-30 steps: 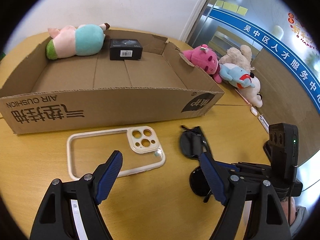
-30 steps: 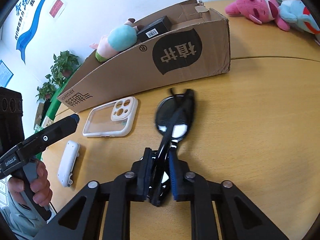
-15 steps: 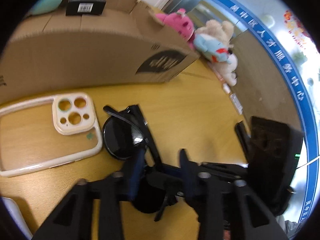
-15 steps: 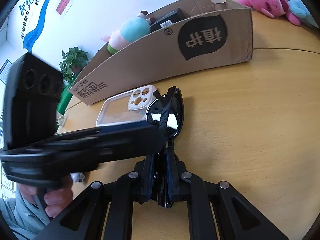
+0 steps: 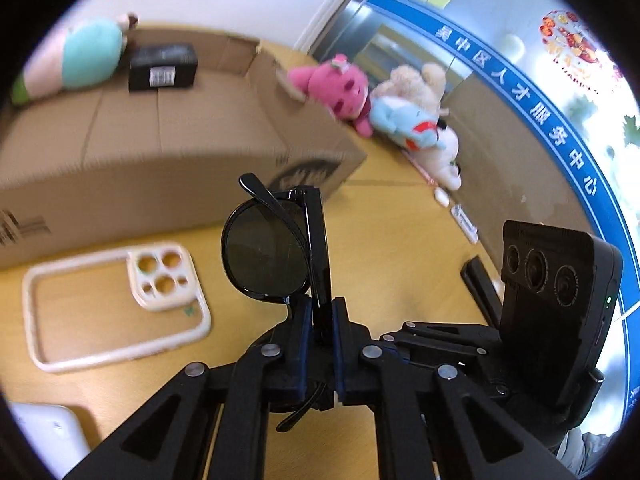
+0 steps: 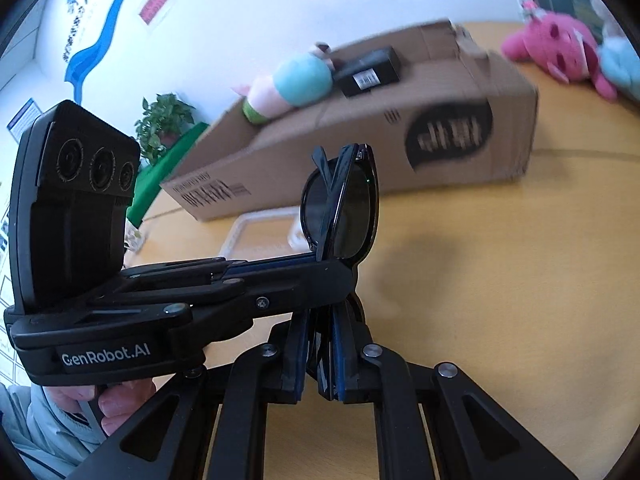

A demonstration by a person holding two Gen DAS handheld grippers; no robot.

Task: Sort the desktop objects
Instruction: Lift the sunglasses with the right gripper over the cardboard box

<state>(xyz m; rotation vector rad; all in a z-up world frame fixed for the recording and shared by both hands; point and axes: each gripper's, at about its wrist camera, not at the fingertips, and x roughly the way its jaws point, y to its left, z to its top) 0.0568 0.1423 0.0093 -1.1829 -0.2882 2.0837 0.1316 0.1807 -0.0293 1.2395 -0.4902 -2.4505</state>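
**Left wrist view: folded sunglasses pinched by both grippers above the counter**

Left wrist view shows a pair of black sunglasses (image 5: 276, 252), arms folded, standing on edge straight ahead of the left gripper (image 5: 322, 322), whose blue-padded jaws are closed on the frame near its lower end. One dark lens faces left, and the glasses rise upward and away from the fingertips, clear of the wooden counter (image 5: 392, 248). The right gripper (image 6: 320, 344) is likewise clamped on the same sunglasses (image 6: 344, 212), holding them from below, while the left gripper (image 6: 336, 266) reaches in from the left of that view and grips them just above. A hand (image 6: 116, 400) holds the left gripper's handle at the lower left.

On the counter, to the left of the glasses, lies a cream phone case (image 5: 116, 304), flat and near the cardboard box (image 5: 160, 168). Inside the box sit a pink-and-teal plush toy (image 5: 72, 60) and a small black box (image 5: 162, 66), side by side at its far end. Beyond the box's right corner, a pink plush (image 5: 336, 88), a light blue plush (image 5: 404, 122) and a beige plush (image 5: 416, 84) lie huddled together on the counter by the wall.
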